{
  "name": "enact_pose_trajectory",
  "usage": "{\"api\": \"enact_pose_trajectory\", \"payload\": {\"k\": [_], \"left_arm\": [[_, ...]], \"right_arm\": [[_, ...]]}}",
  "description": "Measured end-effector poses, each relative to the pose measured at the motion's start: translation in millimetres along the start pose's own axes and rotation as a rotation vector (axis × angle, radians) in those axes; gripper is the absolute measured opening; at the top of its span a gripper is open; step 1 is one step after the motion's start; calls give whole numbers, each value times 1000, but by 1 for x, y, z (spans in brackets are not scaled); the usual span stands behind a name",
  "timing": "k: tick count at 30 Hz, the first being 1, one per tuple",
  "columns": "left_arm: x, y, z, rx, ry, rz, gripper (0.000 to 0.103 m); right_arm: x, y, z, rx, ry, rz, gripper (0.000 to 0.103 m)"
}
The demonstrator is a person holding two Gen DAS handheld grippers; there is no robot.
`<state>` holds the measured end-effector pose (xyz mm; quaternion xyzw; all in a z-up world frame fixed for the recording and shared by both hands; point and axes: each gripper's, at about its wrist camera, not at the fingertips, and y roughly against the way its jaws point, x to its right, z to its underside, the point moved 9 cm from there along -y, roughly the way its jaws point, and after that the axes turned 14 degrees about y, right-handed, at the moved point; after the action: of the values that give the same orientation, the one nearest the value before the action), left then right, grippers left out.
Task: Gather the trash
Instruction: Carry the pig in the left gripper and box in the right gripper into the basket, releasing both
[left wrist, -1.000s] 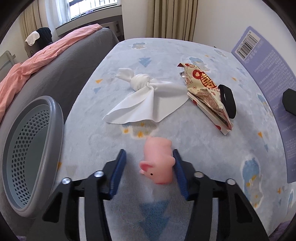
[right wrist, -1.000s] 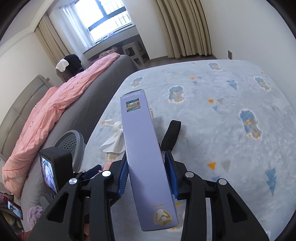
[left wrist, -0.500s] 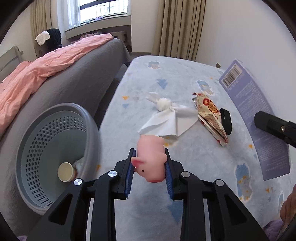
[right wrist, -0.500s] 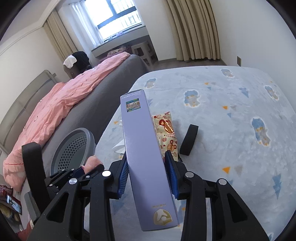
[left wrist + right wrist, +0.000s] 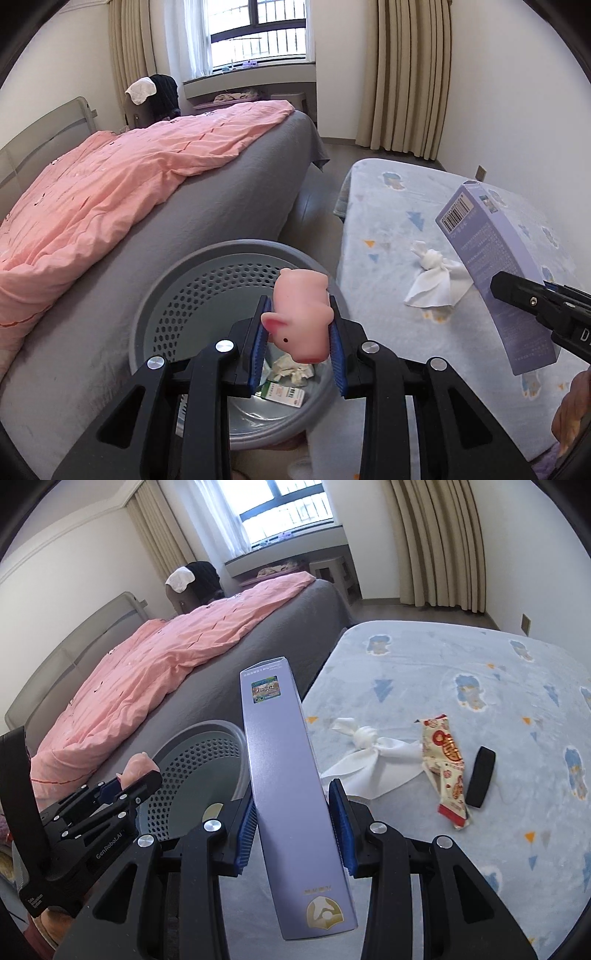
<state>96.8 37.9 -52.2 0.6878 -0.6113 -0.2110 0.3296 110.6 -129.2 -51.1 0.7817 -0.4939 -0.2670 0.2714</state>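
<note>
the left hand-held gripper (image 5: 297, 341) clamps a pink rubber pig (image 5: 301, 314) between its blue pads, snout pointing down, over the open grey perforated basket (image 5: 177, 295) that stands on the floor between the bed (image 5: 147, 192) and the tabletop (image 5: 388, 229). crumpled paper and a small carton lie in the basket's bottom. the right hand-held gripper (image 5: 293, 827) is closed on a long lilac box (image 5: 284, 775), gripping its sides, with the box's far end reaching over the basket's rim. on the blue patterned tabletop lie a knotted white cloth (image 5: 369, 753), a red-and-cream snack wrapper (image 5: 445, 764) and, just beside it, a black oblong thing (image 5: 480, 777), possibly a band.
</note>
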Motion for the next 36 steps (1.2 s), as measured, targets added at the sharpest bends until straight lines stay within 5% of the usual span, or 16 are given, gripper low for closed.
{"api": "enact_pose_trajectory", "payload": {"k": [15, 25, 31, 36], "left_arm": [[-95, -29, -3, -32, 77, -110, 29], [-115, -41, -2, -55, 114, -114, 30], [-120, -36, -6, -32, 125, -130, 54], [-122, -33, -7, -23, 131, -142, 60]], "right_arm": [[-104, -69, -19, -80, 94, -121, 37], [-127, -95, -14, -136, 139, -128, 38], [-126, -100, -16, -138, 140, -119, 47], [-122, -99, -18, -127, 130, -109, 53]]}}
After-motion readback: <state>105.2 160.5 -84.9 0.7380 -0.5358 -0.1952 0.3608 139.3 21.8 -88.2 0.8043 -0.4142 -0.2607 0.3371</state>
